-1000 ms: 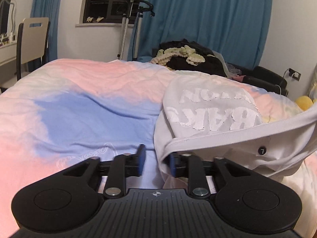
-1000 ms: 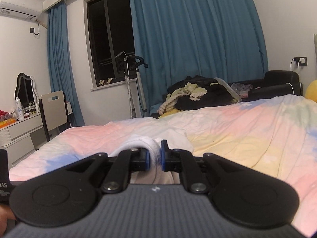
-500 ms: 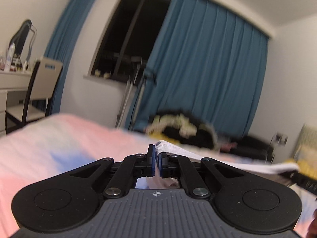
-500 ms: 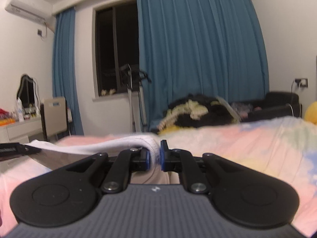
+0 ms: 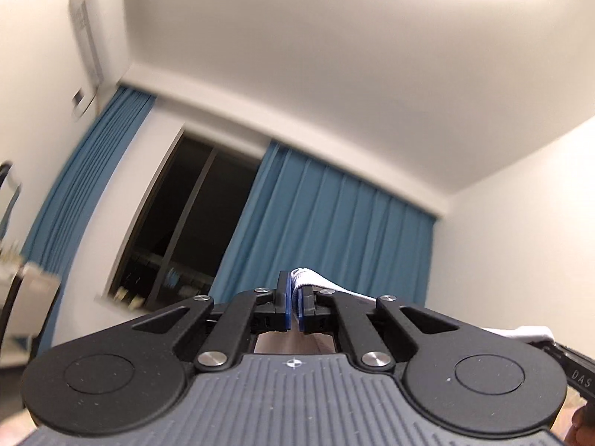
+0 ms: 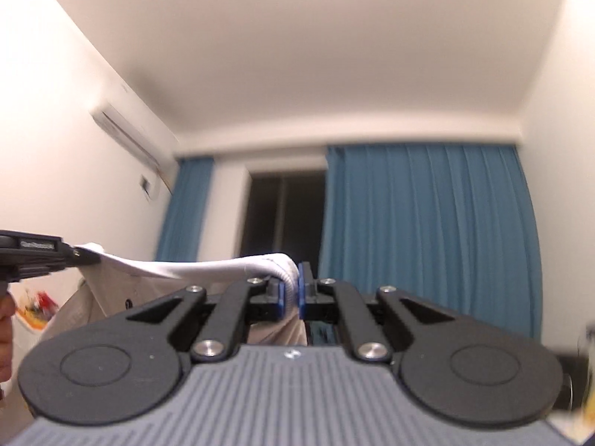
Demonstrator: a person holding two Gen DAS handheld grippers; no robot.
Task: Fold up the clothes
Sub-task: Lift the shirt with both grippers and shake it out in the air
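Both grippers are tipped up toward the ceiling here. The left gripper has its blue pads pinched tight on a bunched edge of the white garment, and the right gripper is clamped on the same band of fabric, so it stretches taut between the two, held up in the air. In the right wrist view the rest of the cloth hangs below that edge, on the left side. Further back are the blue curtains, a dark window and a wall air conditioner, then plain ceiling
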